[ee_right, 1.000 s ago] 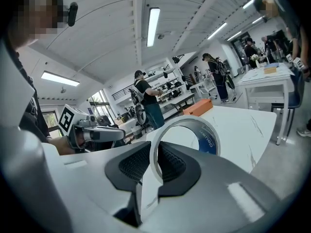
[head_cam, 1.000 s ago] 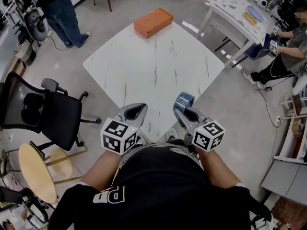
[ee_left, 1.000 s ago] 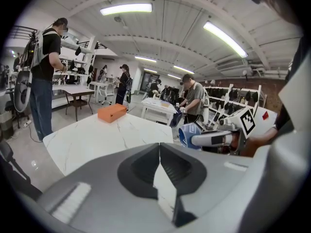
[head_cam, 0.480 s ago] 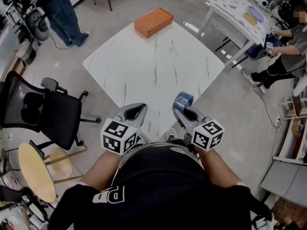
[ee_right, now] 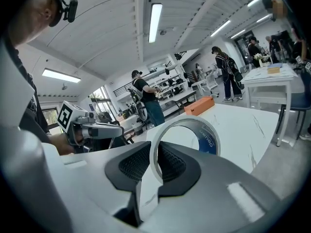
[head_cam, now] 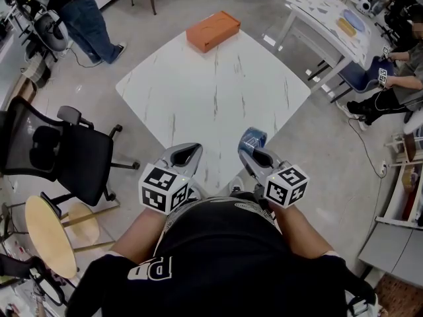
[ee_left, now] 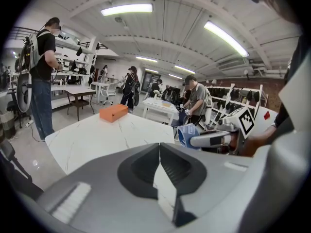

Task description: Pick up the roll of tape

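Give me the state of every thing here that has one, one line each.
Left gripper: jaws shut, nothing between them.
Right gripper: shut on the wall of the roll of tape.
Roll of tape: held on edge, by the near corner of the table.
Orange box: closed, lying flat at the table's far corner.

Bench (head_cam: pixel 211 98): you are facing a white top with grey veins, one corner pointing toward you.
Orange box (head_cam: pixel 212 30): lying at the far corner.
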Motion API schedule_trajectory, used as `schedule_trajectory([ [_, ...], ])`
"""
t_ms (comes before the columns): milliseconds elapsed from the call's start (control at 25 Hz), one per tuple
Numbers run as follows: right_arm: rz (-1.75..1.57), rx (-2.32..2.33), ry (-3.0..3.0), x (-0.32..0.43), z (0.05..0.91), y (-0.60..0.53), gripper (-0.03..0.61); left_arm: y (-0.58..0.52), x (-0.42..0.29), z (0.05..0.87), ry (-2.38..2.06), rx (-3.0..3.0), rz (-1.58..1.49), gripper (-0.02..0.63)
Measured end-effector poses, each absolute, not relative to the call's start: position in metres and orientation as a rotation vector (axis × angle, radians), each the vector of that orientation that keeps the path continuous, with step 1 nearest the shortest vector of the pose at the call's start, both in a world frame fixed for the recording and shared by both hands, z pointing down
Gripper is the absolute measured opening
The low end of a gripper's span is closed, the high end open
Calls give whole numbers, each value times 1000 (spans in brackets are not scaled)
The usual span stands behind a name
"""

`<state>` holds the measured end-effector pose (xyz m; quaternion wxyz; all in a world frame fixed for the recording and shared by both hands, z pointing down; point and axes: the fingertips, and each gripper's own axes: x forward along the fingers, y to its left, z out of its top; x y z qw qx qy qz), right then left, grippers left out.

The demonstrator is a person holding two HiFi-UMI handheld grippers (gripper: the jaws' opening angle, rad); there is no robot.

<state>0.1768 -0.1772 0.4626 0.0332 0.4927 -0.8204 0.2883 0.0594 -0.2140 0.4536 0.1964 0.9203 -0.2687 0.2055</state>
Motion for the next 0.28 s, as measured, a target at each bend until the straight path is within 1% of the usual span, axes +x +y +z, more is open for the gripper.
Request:
schedule_trajectory([
  [280, 891, 1522, -2521, 177, 465, -179, 43, -214, 61, 456, -749, 2579, 578, 60],
])
